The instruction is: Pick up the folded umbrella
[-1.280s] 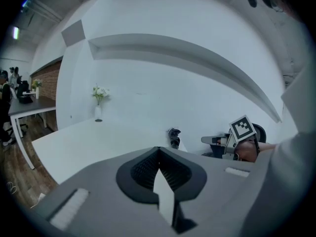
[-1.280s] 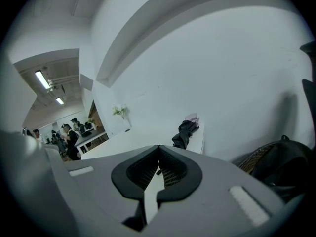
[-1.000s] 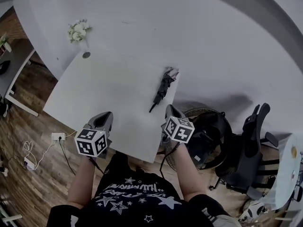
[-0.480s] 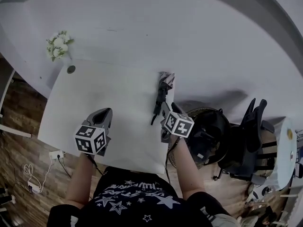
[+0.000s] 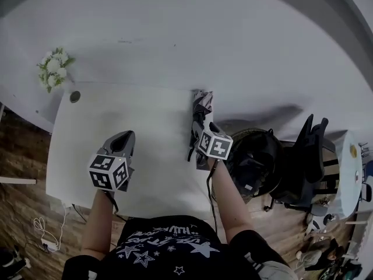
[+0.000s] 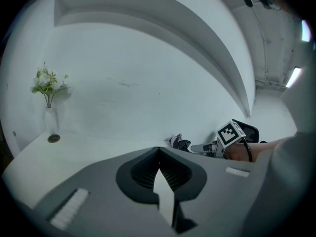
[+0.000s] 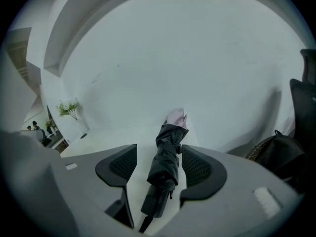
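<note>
Your right gripper [image 5: 201, 132] has its jaws spread wide. They have just been opening, and the folded umbrella [image 7: 165, 164] lies between them, not pinched. In the right gripper view the dark bundle runs up the middle of the frame, from its handle end at lower centre to a paler, pinkish end beyond the jaws. In the head view the umbrella lies lengthwise along the right edge of the white desk [image 5: 145, 121], just right of centre, with its far end close to the wall.

Your left gripper [image 5: 122, 142] hovers over the desk at centre left, well apart from the umbrella. Its jaws are pressed together with nothing in them.

A small bunch of white flowers [image 5: 52, 69] stands at the upper left, near the desk's far left corner. A dark office chair [image 5: 306, 156] is at the right of the frame, off the desk.
</note>
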